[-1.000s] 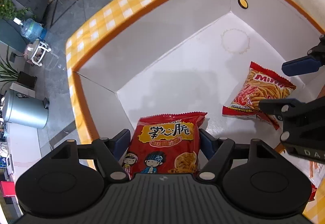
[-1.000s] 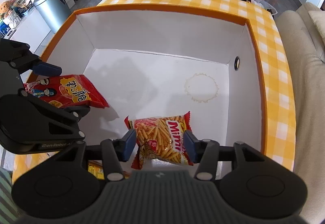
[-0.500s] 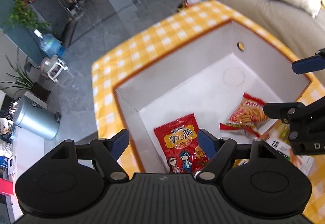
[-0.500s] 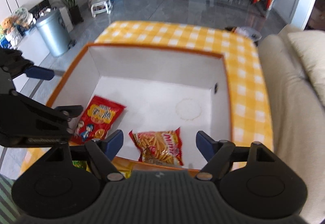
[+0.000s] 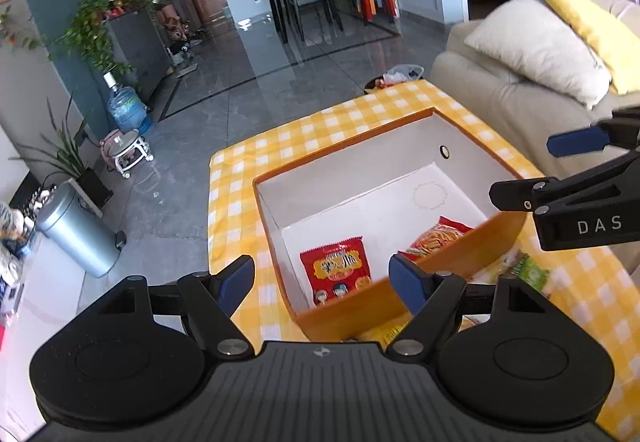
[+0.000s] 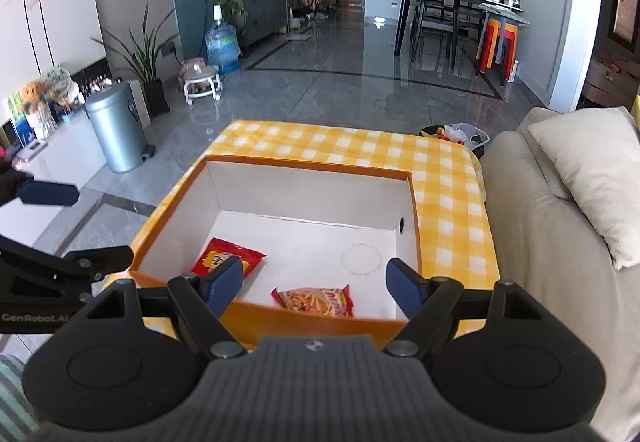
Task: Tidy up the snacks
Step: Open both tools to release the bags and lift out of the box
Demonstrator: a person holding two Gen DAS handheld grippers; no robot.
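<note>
**Q:** Left wrist view: where are the snacks?

**A:** A red cartoon packet [image 5: 335, 269] and a fries packet [image 5: 434, 238] lie apart on the white floor of the orange box [image 5: 472, 129]. A second ago each sat between a gripper's pads; now the left gripper [image 5: 322, 282] and right gripper [image 6: 314, 284] hang wide and empty above the near wall. Both look delivered.

**Q:** Room to move?

**A:** Plenty inside the box. More packets [image 5: 520, 272] wait on the checked tabletop [image 5: 236, 209] just beside its near edge.
</note>
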